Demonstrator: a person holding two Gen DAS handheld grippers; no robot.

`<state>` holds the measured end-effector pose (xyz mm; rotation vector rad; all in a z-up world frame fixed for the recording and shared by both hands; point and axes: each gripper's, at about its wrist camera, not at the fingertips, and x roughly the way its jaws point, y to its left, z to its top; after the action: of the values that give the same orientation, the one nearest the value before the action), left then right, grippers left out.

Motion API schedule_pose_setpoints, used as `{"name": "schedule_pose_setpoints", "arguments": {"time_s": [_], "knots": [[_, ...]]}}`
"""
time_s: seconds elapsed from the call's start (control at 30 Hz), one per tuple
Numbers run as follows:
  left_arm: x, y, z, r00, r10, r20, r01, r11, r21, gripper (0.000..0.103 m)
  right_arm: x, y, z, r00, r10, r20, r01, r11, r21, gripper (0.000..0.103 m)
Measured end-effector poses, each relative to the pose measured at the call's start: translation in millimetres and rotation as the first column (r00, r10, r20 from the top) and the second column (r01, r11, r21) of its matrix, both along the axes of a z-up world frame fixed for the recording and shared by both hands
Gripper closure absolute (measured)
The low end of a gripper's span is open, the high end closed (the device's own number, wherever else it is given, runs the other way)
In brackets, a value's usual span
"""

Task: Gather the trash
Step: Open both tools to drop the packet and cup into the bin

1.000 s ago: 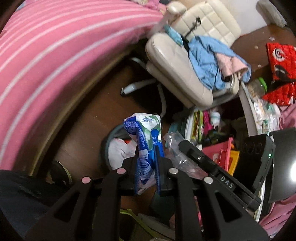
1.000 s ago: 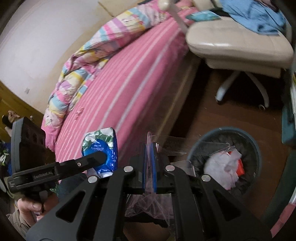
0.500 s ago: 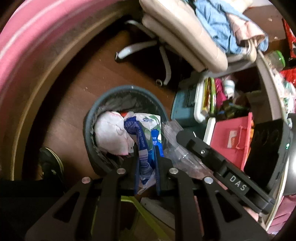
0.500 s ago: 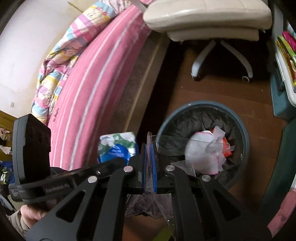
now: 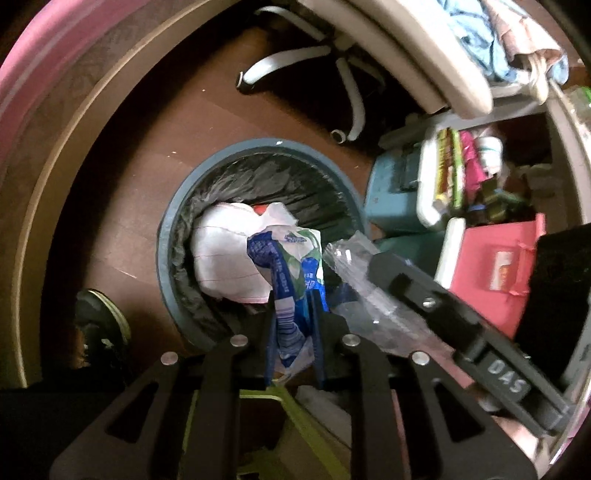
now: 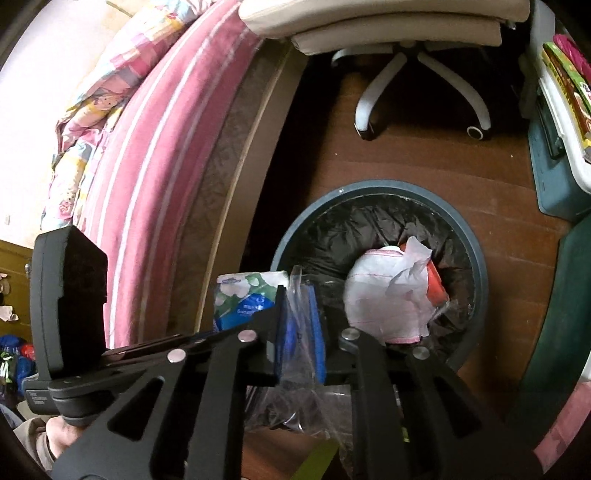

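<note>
the left gripper [image 5: 293, 325] is clamped on a blue, green and white wrapper [image 5: 291, 258], and the right gripper [image 6: 301, 332] is clamped on a clear plastic bag [image 6: 299, 402]. both are held above the near rim of a round grey trash bin [image 6: 478, 258] that stands on a brown wooden floor [image 6: 424, 166].

the bin has a black liner, and inside it lies a crumpled white bag [image 6: 384, 295] with something red beside it. to the left of the bin runs a bed [image 6: 147, 158] with a pink striped cover and a colourful quilt [image 6: 92, 110] on top. behind the bin stands a cream office chair [image 6: 388, 22] on a white wheeled base, with blue and pink clothes [image 5: 509, 40] on its seat in the left wrist view. on the right side are a teal box [image 5: 391, 199], a white tray with books, and a red bag [image 5: 495, 269].

on the body of the right gripper, seen from the left wrist camera, the letters "das" can be read. the wrapper has printed writing, but it is too small to read.

the wrapper stands up between the left fingers [image 5: 271, 332], its top above the white bag in the bin. the clear bag hangs down below the right fingers [image 6: 317, 321] and its upper edge rises a little above them, just beside the wrapper.
</note>
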<state>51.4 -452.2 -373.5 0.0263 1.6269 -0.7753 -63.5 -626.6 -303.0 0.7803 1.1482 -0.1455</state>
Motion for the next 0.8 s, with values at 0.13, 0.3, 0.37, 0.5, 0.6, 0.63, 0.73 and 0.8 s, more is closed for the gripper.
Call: {"name": "schedule_pose_setpoints", "arguments": {"time_s": [0.13,0.3,0.37,0.5,0.6,0.63,0.73,0.8], "knots": [[-1.0,-6.4,-7.7,1.000,-0.027,0.006,0.026,0.999,0.020,0.083,-1.6,-5.4,-5.7,1.000,-0.015,-0.007,0.015,1.000,0.003,0.078],[-0.3,-14.1,-12.3,0.998,-0.052,0.038,0.050,0.998,0.035,0.070,-5.9,-12.4,-6.8,0.999,-0.046,-0.010,0.046,0.999,-0.009,0.068],[-1.4,-16.4,-11.5,0.997,-0.060,0.052,0.057,0.997,0.045,0.063,-7.5,-16.0,-8.0,0.998,-0.057,-0.006,0.057,0.998,-0.001,0.063],[-2.0,-18.0,-8.3,0.995,-0.065,0.075,0.062,0.997,0.045,0.058,-9.3,-21.3,-9.1,0.997,-0.075,-0.003,0.075,0.997,0.005,0.057],[-0.2,-15.2,-5.5,0.995,-0.047,0.088,0.043,0.998,0.045,0.051,-10.2,-23.0,-8.4,0.996,-0.085,0.003,0.085,0.996,0.012,0.053],[0.9,-13.5,-3.9,0.995,-0.038,0.093,0.034,0.999,0.043,0.051,-10.0,-22.6,-7.8,0.996,-0.084,0.004,0.084,0.996,0.011,0.052],[3.1,-9.5,0.9,0.994,-0.018,0.104,0.014,0.999,0.039,0.044,-10.0,-21.7,-4.8,0.996,-0.083,0.010,0.083,0.997,0.008,0.050],[2.6,-8.6,5.8,0.993,-0.010,0.122,0.005,0.999,0.039,0.040,-10.8,-19.8,-1.3,0.996,-0.084,0.018,0.084,0.996,0.005,0.046]]}}
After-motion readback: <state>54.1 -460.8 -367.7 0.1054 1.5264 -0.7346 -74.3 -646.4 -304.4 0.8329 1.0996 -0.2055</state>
